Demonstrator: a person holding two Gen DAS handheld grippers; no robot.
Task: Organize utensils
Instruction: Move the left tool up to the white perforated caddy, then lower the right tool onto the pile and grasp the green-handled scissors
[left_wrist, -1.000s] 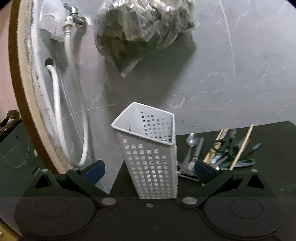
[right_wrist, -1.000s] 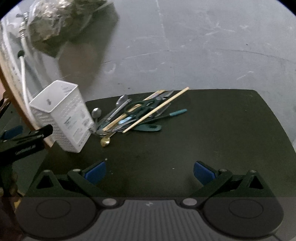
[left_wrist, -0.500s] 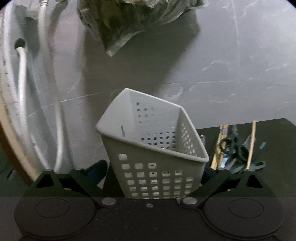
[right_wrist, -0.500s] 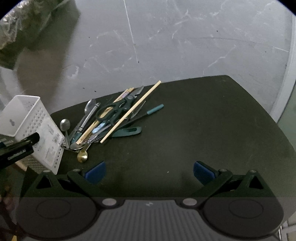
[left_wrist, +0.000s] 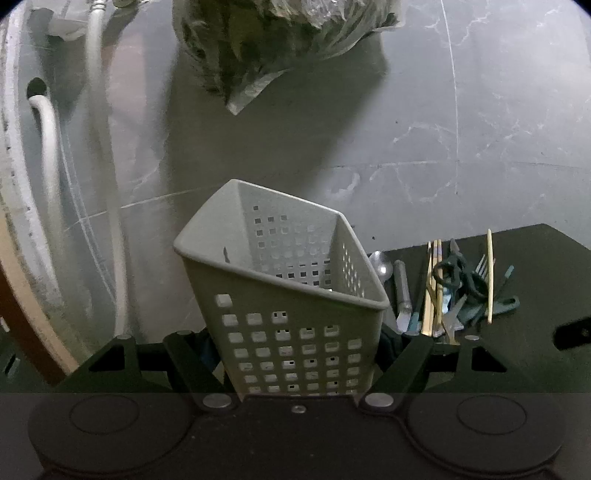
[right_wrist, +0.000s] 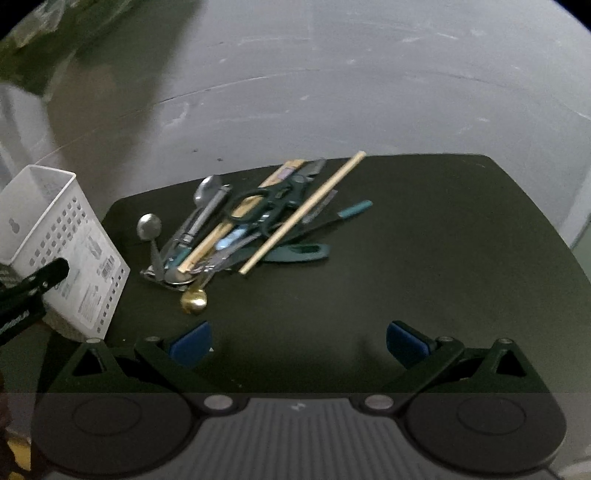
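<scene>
Since the earlier frame, the left gripper (left_wrist: 297, 354) has been closed onto the white basket (left_wrist: 288, 295), now clamped and tilted at the desk (right_wrist: 424, 258) edge. The utensil pile (right_wrist: 255, 225) lies ahead-left of the released right gripper (right_wrist: 297, 343), long axes running diagonally; the right gripper is judged nearer.

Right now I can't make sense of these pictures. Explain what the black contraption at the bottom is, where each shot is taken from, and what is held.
No robot here: a person carries a two-finger gripper in each hand, each with a camera looking along its fingers. The left camera shows the left gripper, whose jaws have just been closing on the white perforated basket, tilted in its grip. The right camera shows the right gripper open and empty above a dark table. There lies a heap of utensils: scissors, spoons, chopsticks, a fork and a knife.
</scene>
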